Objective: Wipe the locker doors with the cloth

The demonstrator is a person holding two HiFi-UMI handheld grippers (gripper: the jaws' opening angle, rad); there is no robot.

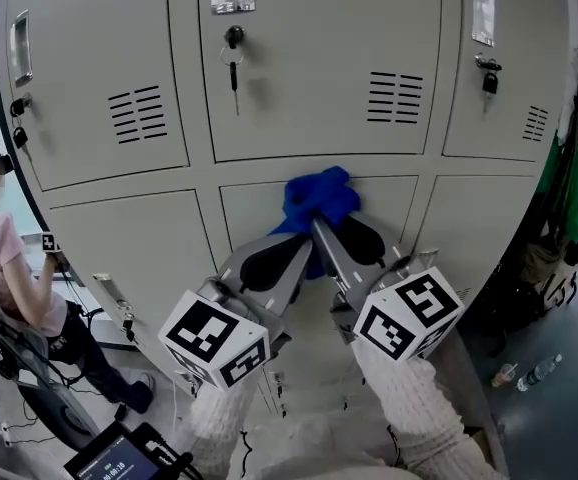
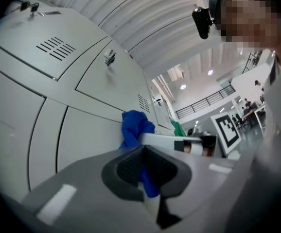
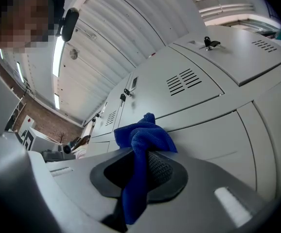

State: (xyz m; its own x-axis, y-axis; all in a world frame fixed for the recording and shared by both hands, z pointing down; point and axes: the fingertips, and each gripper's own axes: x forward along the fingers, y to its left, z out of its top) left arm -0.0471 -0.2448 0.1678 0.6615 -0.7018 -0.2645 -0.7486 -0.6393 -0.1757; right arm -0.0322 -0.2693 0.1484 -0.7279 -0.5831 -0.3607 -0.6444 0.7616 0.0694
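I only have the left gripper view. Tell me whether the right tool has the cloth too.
Observer: Yes. The right gripper view shows the right tool shut on the blue cloth, a fold hanging down between its jaws.
Operator: Say which door the cloth is on.
Observer: Head view: the top of the lower middle door, under the upper door with a key hanging in its lock.
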